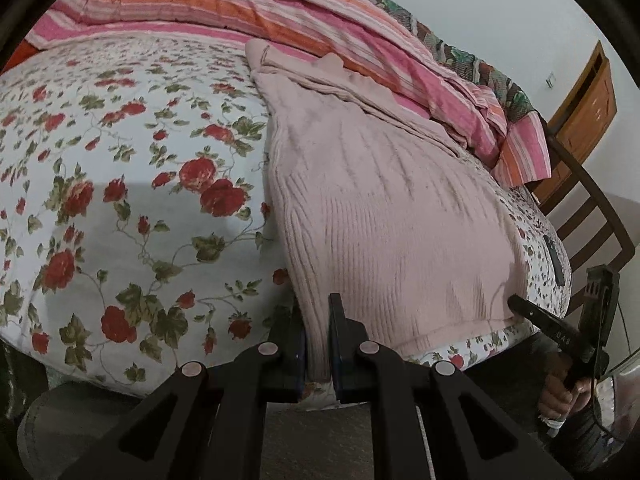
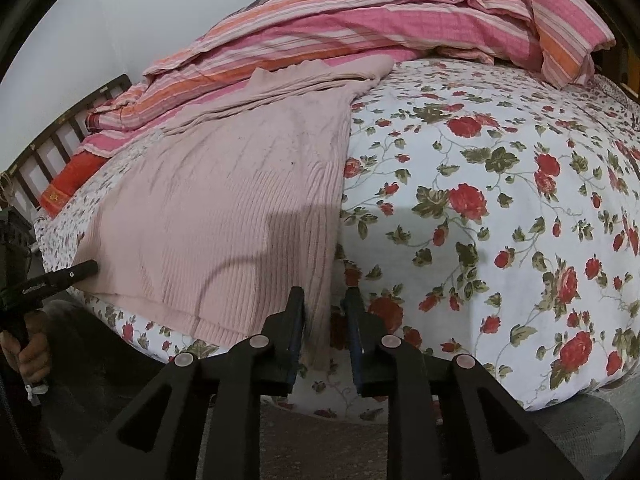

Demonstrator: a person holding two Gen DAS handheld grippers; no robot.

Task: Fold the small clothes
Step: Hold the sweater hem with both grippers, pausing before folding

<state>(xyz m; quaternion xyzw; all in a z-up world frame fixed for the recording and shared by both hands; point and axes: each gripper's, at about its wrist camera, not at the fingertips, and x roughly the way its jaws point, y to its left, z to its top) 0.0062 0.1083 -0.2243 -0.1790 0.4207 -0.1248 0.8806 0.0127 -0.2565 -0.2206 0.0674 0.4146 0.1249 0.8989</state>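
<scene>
A pale pink ribbed knit garment (image 1: 384, 208) lies flat on the rose-print bedspread (image 1: 120, 184), its hem at the near bed edge. My left gripper (image 1: 318, 320) is shut on the garment's near left corner. In the right wrist view the same garment (image 2: 224, 208) lies to the left, and my right gripper (image 2: 325, 308) has its jaws a little apart around the garment's near right corner. The right gripper also shows in the left wrist view (image 1: 516, 304) at the garment's other corner, and the left one shows in the right wrist view (image 2: 86, 270).
A pink and orange striped quilt (image 1: 280, 12) is bunched along the far side of the bed. A dark wooden headboard (image 1: 592, 208) and a wooden cabinet (image 1: 588, 100) stand at the right. The bedspread (image 2: 500, 208) stretches right of the garment.
</scene>
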